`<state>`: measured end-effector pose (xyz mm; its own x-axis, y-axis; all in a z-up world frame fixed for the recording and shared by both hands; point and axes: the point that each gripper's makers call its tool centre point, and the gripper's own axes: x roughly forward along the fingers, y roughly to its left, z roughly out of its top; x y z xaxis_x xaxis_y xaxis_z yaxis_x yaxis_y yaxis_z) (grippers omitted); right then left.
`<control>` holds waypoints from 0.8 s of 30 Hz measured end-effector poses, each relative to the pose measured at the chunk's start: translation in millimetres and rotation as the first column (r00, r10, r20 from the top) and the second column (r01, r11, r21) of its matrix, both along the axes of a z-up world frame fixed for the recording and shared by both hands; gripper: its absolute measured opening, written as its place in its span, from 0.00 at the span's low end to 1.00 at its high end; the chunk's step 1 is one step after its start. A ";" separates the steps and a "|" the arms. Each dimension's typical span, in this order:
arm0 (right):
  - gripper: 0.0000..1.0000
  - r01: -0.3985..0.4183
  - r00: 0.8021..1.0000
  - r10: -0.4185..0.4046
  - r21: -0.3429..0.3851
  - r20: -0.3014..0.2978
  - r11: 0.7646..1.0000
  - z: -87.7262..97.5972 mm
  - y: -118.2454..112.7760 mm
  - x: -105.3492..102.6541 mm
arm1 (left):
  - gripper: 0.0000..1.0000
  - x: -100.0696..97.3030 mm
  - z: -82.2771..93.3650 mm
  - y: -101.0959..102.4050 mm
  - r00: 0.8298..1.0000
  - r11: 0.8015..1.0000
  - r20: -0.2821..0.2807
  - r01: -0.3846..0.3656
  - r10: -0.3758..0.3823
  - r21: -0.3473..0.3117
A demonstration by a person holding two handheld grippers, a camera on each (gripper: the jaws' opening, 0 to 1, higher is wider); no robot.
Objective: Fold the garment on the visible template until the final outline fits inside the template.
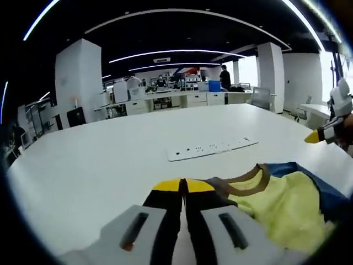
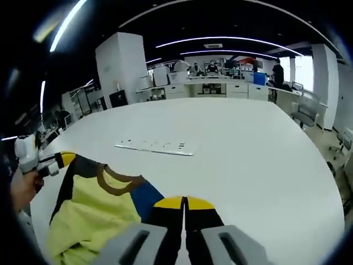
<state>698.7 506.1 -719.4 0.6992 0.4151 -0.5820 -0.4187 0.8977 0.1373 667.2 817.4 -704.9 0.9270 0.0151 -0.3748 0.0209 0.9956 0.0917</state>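
Both sets of jaws are pressed together. The left gripper looks pinched on the brown collar edge of the yellow t-shirt with brown collar and blue sleeves, and the right gripper seems clamped on its blue shoulder, though I can't be sure either actually has cloth. The shirt hangs bunched between them, probably lifted to spread out. Beyond the jaws on the white desk lies a flat white power strip. No template in sight.

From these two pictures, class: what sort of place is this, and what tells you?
Probably an open-plan office or lab: a large white table, desks with equipment along the back, and strip ceiling lights.
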 end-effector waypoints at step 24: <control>0.53 -0.112 0.990 0.111 -0.014 -0.093 0.994 5.5 27.9 -52.5 | 0.64 -41.7 5.1 -10.1 0.990 0.989 -0.036 0.134 -0.136 -0.062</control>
